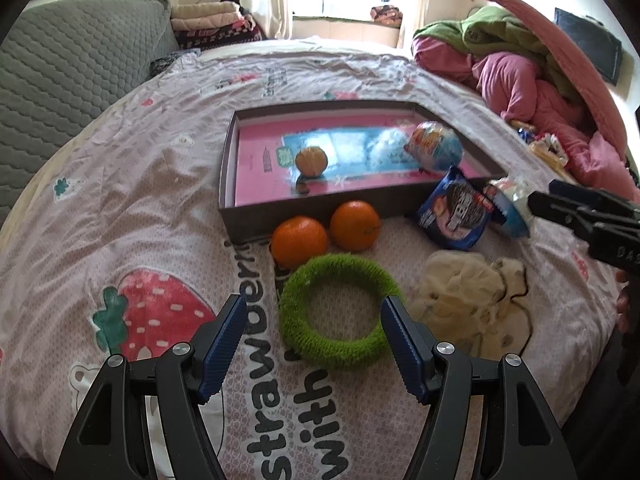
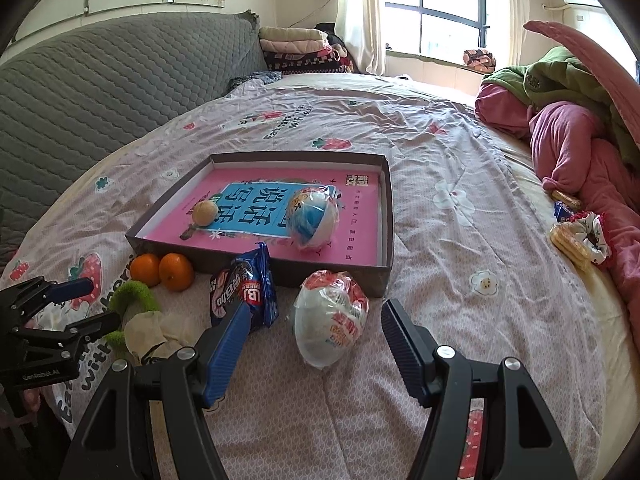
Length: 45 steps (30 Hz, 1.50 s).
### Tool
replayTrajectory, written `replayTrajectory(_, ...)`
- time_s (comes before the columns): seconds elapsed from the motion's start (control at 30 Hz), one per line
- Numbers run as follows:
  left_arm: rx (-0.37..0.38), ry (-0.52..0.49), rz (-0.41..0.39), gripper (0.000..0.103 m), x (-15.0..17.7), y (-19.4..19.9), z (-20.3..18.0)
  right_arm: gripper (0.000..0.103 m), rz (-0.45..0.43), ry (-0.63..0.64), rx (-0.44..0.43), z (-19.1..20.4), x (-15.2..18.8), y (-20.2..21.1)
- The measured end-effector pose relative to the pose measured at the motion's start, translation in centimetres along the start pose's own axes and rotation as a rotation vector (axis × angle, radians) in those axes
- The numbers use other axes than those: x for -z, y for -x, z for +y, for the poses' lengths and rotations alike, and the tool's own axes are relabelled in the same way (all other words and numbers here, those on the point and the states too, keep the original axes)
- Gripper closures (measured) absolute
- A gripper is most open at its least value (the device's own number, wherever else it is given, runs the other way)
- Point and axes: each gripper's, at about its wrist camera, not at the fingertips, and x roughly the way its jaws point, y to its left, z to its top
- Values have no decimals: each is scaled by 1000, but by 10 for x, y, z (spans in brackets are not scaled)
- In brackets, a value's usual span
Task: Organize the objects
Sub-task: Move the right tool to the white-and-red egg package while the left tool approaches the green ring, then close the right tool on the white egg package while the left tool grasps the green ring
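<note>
Biscuits (image 2: 570, 242) in right view only, green ring (image 1: 338, 312) whole in left

Dark shallow cardboard box (image 1: 228, 184): its near wall hides the lower part of the pink printed sheet lining it, left wrist view.

Blue snack packet (image 2: 244, 292) in front of the box: lower edge covered by a blue ribbed finger.

Fuzzy green ring (image 2: 132, 296) left of the box: mostly hidden behind crumpled cream cloth (image 2: 160, 330).

Biscuit packs (image 2: 570, 240) far right of the box: labels too small to tell.
</note>
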Motion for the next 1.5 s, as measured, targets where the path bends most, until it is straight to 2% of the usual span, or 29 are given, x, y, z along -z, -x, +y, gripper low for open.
replayTrajectory(0.33, -29, 24, 42, 32, 7, -16, 8, 35, 17, 16, 15, 3, 4, -5)
replayTrajectory(0.63, -75, 24, 44, 32, 11, -30, 13, 35, 47, -3, 41, -5, 6, -12)
replayTrajectory(1.07, -62, 51, 17, 32, 9, -37, 17, 35, 116, 9, 72, -10, 11, -39)
replayTrajectory(1.4, -51, 70, 3, 32, 8, -37, 18, 35, 121, 32, 87, -3, 11, -56)
replayTrajectory(1.5, -49, 82, -3, 39, 8, -36, 20, 35, 123, 41, 103, -3, 11, -61)
